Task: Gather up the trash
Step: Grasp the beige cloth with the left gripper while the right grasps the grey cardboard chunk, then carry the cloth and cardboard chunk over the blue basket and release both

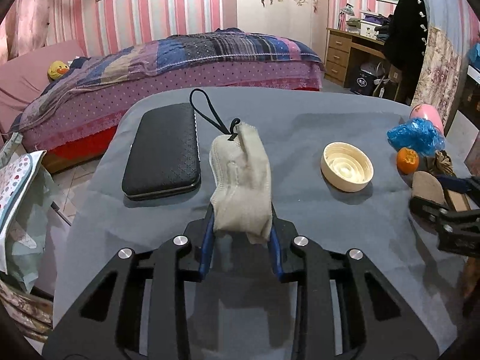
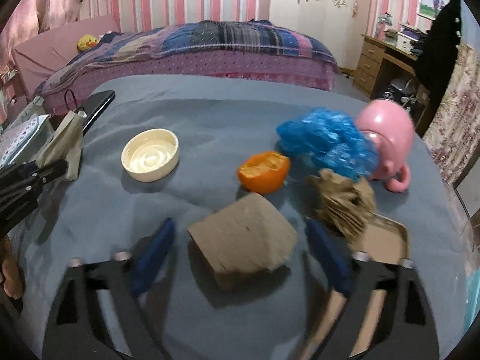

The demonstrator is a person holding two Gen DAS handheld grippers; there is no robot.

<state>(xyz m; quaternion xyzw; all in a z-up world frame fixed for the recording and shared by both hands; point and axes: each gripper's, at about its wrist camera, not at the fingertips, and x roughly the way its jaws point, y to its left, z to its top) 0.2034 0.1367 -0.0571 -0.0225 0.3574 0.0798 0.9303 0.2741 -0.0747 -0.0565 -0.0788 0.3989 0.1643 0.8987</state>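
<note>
Grey cloth mask (image 1: pixel 241 186) is pinched in the left gripper (image 1: pixel 241 225) for binning; the right gripper (image 2: pixel 240 258) has its jaws apart, straddling the brown cardboard piece (image 2: pixel 243 240) on the counter (image 2: pixel 210 114).

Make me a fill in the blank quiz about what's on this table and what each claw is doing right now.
1. The left claw is shut on a crumpled face ____.
2. The brown cardboard piece lies between the fingers of the ____ claw.
3. The blue plastic wad leans against a ____ mug.
4. The black case lies beside the mask on the ____ tablecloth.

Missing words: mask; right; pink; grey
</note>
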